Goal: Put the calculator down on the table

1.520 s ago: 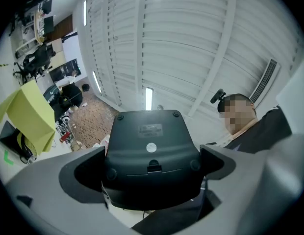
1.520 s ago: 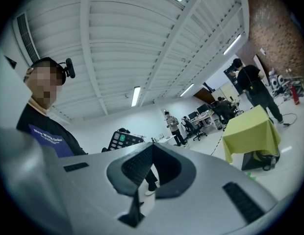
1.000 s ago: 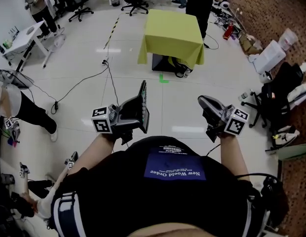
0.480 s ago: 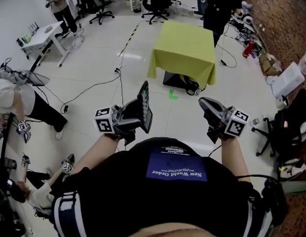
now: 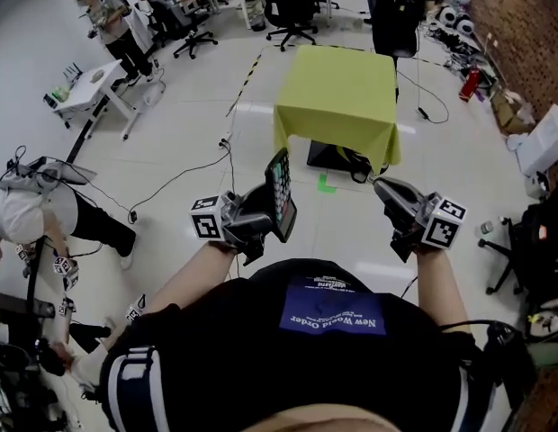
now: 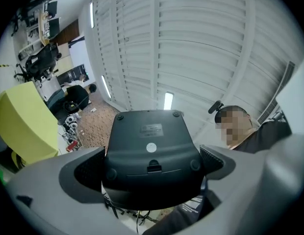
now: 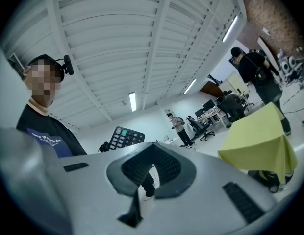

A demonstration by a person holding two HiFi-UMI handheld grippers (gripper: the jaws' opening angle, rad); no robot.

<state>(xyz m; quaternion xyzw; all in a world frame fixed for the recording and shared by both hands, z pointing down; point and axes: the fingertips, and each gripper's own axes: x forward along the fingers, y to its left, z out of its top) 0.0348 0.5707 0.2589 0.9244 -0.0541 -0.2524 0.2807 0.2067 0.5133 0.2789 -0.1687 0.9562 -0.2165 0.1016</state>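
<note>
Position at time of inspection: the operator stands on the white floor (image 5: pixel 171 151), well short of the table (image 5: pixel 337 97), which is draped in a yellow-green cloth.

Left tongs (image 5: pixel 272 219): clamped on the calculator (image 5: pixel 281 192). In the left gripper view the two ribbed pads (image 6: pixel 88 173) press against opposite sides of the calculator's lower body (image 6: pixel 149 146), whose dark underside, with its label and battery cover, faces the camera. From the head view the calculator stands up on edge above the tongs, with its key face turned towards the operator's right. It is held in the air in front of the operator's chest, clear of the table and touching only the tongs.

Right tongs (image 5: pixel 387 192): closed and empty. The right gripper view shows the pads brought together at the tip (image 7: pixel 152 168), with nothing gripped between them. The calculator's keypad (image 7: pixel 126 137) appears beyond them, apart from them. These tongs are held level with the left ones.

Surroundings: a green tape mark (image 5: pixel 326 184) lies on the floor just in front of the table. A person in dark clothing (image 5: pixel 396 7) stands at its far side. Cables (image 5: pixel 184 165) trail across the floor to the left.
</note>
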